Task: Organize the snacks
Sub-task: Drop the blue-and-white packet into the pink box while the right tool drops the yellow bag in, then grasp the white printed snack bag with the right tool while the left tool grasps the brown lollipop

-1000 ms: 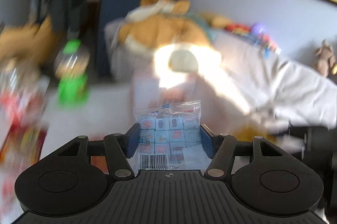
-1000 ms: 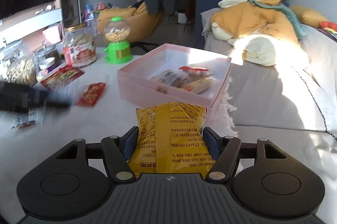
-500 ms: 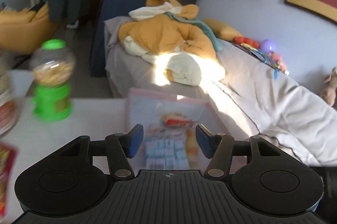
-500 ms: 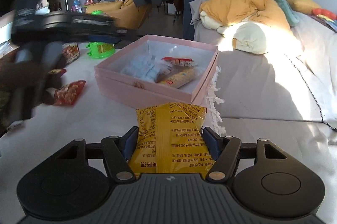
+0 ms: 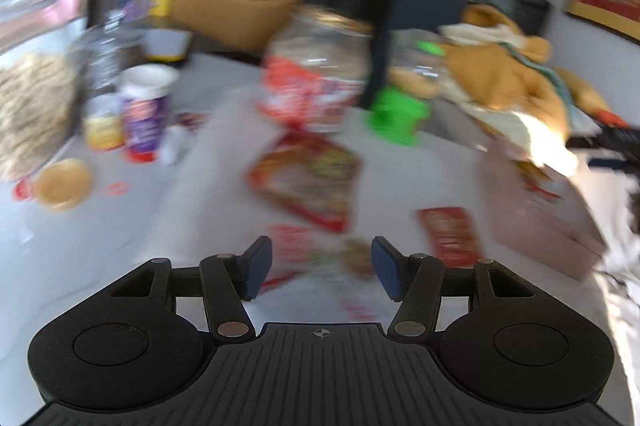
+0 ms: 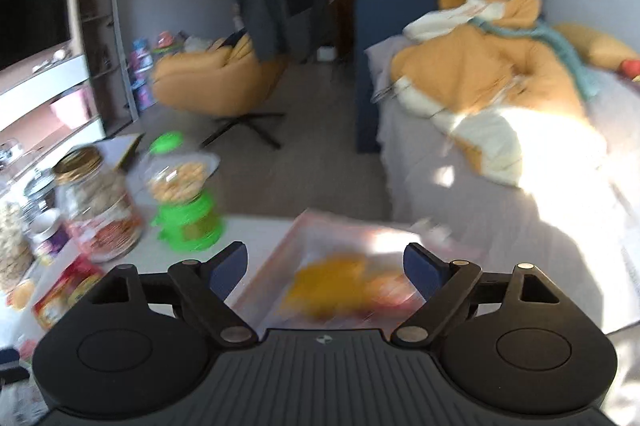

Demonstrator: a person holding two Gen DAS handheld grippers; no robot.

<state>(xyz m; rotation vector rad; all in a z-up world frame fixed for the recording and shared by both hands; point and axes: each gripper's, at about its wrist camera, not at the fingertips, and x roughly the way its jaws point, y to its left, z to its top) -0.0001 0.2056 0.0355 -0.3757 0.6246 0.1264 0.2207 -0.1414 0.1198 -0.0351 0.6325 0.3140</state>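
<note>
Snacks: your yellow packet [image 6: 328, 284] lies blurred in the pink box [image 6: 276, 266], under your right gripper [image 6: 326, 266], whose jaws have just spread wide, gripping nothing. Your left gripper [image 5: 322, 268] hangs part-open and empty over a red packet [image 5: 296, 246] on the white table [image 5: 120, 226]. Beyond, the green dispenser [image 6: 186, 214] and a jar [image 6: 100, 201].
</note>
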